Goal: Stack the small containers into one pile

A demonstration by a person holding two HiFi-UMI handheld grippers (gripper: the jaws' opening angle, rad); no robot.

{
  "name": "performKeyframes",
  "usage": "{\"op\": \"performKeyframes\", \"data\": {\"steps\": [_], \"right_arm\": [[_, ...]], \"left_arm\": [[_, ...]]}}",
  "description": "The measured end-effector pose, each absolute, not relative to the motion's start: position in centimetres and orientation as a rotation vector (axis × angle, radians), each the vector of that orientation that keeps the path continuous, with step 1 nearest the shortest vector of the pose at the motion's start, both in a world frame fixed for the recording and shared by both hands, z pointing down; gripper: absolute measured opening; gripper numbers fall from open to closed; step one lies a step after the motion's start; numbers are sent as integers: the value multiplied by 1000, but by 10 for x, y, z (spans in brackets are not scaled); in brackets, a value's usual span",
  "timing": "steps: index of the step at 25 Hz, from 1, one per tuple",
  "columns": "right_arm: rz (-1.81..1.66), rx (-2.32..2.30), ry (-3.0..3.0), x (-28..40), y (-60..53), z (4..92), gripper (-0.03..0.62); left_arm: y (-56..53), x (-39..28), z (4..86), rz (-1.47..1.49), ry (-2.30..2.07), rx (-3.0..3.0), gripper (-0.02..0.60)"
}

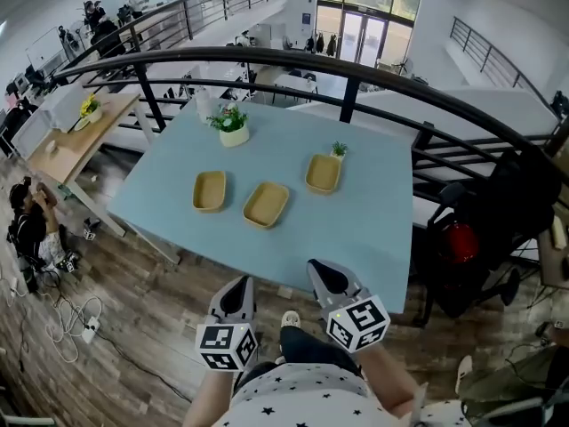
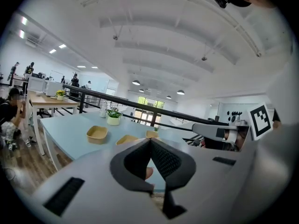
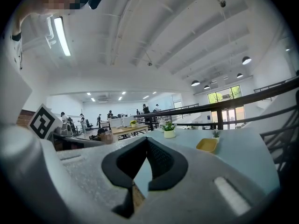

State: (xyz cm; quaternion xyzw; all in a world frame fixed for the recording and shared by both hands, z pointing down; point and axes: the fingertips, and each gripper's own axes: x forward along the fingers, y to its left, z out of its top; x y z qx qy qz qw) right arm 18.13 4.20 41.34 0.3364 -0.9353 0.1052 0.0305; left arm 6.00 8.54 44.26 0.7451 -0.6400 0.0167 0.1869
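I hold my left gripper (image 2: 150, 142) with its black, ribbed pads pressed tip to tip and nothing between them. My right gripper (image 3: 146, 140) is the same, pads together and empty. Both have pale grey, grainy shells. The head view shows them side by side close to me, short of the near edge of the table (image 1: 373, 229), which has a smooth, pale blue rectangular top.

On it lie three small containers, all shallow tan trays with rounded corners and a matte finish. They sit apart from one another in a loose row across the middle.
- The left container (image 1: 210, 190) has its long axis running near to far.
- The middle container (image 1: 266, 205) sits slightly nearer me and is turned a little, so its far end leans right.
- The right container (image 1: 324, 173) sits farthest back and also points near to far.

A leafy plant in a round white pot (image 1: 233, 124) stands beyond the left container. A tiny potted plant (image 1: 339, 150) stands just beyond the right one.

The left gripper view takes in all three trays. The right gripper view shows only the right container and both plants. A black metal railing (image 1: 356, 71) curves past the table's far side.
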Motion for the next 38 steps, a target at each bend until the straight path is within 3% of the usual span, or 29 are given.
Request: {"op": "performKeyframes", "data": {"steps": [22, 38], "right_arm": [[301, 1171, -2763, 159, -168, 419, 5], [273, 1112, -2504, 179, -267, 509, 5]], "left_arm": [[-85, 22, 444, 90, -1725, 2118, 2], [-145, 24, 477, 146, -1643, 2077, 2]]}}
